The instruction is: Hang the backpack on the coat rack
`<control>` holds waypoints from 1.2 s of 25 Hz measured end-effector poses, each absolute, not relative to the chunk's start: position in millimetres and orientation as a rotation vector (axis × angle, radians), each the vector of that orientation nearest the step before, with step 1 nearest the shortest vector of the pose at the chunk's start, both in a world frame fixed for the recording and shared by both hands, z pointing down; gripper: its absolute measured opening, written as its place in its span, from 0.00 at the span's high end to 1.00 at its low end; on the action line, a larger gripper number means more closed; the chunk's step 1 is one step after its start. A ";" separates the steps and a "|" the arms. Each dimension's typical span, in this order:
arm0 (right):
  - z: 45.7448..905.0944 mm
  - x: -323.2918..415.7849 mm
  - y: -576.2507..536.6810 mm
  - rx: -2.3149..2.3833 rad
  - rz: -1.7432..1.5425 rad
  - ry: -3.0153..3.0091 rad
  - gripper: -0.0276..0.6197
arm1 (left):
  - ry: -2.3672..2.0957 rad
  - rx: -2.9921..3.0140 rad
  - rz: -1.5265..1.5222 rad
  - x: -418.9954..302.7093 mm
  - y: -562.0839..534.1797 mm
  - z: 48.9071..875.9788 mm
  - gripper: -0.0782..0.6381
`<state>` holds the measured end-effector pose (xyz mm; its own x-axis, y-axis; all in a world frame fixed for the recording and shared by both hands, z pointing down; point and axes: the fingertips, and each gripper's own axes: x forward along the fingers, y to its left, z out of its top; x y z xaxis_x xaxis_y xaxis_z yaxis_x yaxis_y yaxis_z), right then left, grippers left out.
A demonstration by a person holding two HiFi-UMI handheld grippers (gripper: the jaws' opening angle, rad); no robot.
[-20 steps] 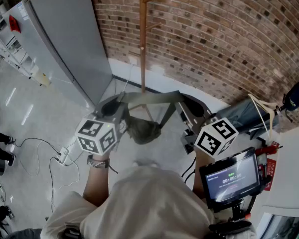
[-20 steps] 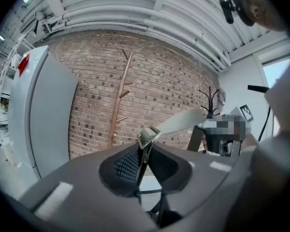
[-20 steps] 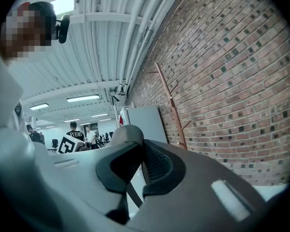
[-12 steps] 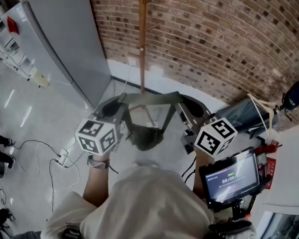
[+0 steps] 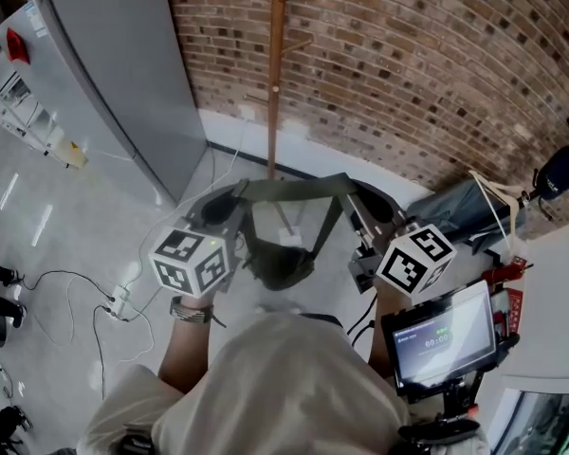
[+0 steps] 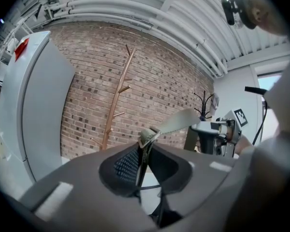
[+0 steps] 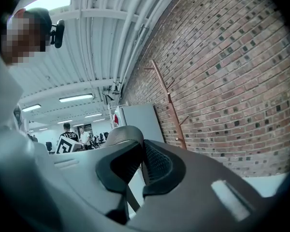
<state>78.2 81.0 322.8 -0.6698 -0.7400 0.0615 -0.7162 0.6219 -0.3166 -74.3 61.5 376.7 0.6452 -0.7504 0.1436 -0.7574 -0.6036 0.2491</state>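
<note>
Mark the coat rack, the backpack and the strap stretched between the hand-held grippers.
coat rack (image 5: 277, 64), head view, on the wooden pole.
backpack (image 5: 281, 264), head view, on the hanging bag body.
strap (image 5: 294, 189), head view, on the middle of the taut span.

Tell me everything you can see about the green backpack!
The backpack is small, olive green and looks like soft cloth. It hangs in the air, sagging like a pouch. A flat, wide strap runs across its top, pulled nearly straight, with thinner straps dropping from it to the bag. The left tongs pinch one end of the strap and the right tongs pinch the other. Nothing else touches it. The wooden coat rack stands farther ahead.
</note>
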 end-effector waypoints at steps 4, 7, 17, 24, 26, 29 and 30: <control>323.9 66.4 83.2 -1.259 -0.495 2.740 0.94 | -1.191 2.591 0.039 -84.6 61.1 377.7 0.84; 326.8 59.6 80.6 -1.261 -0.514 2.726 0.94 | -1.191 2.595 0.049 -92.3 58.2 378.2 0.84; 339.5 38.5 53.1 -1.231 -0.535 2.754 0.94 | -1.250 2.551 0.071 -116.8 28.5 387.1 0.84; 341.7 36.1 8.8 -1.144 -0.538 2.779 0.94 | -1.287 2.522 0.074 -116.4 -7.1 390.8 0.84; 340.5 34.4 -6.9 -1.112 -0.530 2.794 0.94 | -1.300 2.514 0.075 -115.7 -19.5 390.2 0.84; 339.6 35.5 -30.7 -1.082 -0.528 2.795 0.94 | -1.325 2.505 0.084 -113.1 -37.6 390.5 0.84; 339.5 36.3 -38.3 -1.074 -0.532 2.792 0.94 | -1.338 2.503 0.091 -112.1 -43.7 390.5 0.84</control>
